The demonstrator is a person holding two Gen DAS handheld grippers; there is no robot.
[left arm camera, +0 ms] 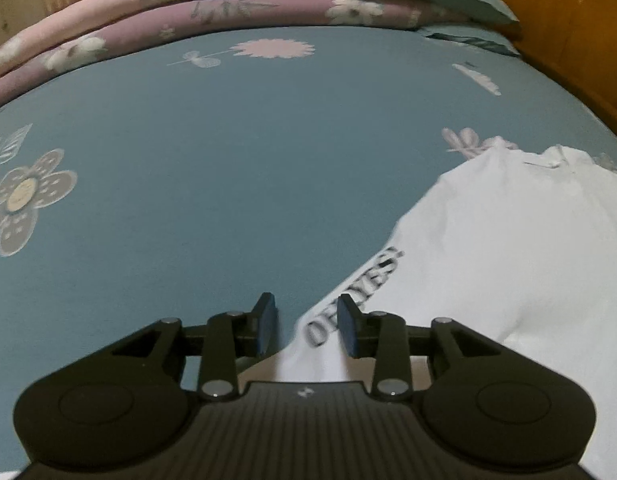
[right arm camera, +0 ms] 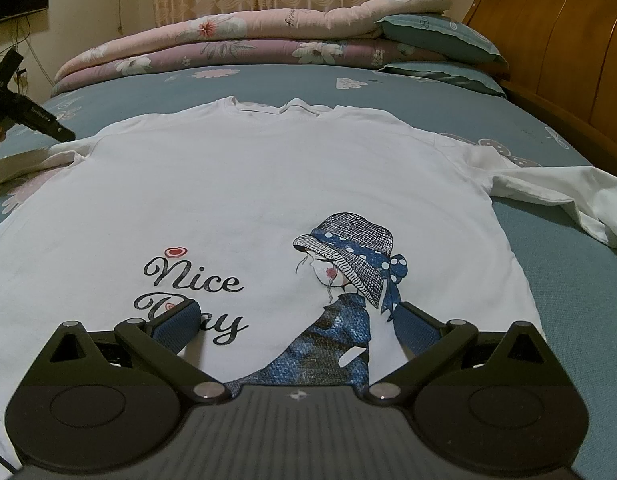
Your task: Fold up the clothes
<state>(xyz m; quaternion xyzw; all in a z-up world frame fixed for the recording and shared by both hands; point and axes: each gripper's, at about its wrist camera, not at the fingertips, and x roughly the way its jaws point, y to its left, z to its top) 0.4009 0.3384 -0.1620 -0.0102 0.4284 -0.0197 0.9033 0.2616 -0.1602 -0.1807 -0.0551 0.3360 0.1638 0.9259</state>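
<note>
Left tool [left arm camera: 307,322] spread over blurred sleeve [left arm camera: 348,304]; right tool [right arm camera: 298,320] spread, covering shirt [right arm camera: 248,184] print.

Our matte black left gripper [left arm camera: 307,326] has two rounded housings with shallow circular recesses, a ribbed dark grey centre plate bearing a small white emblem, and angular link arms pinned with silver screws. Its flat finger pads [left arm camera: 267,322] are dark blue. Our matching black right gripper [right arm camera: 297,330] shares that build, though its blue pads [right arm camera: 179,324] look textured, almost knitted. White lettering marks the left gripper's side, too small to read.
</note>
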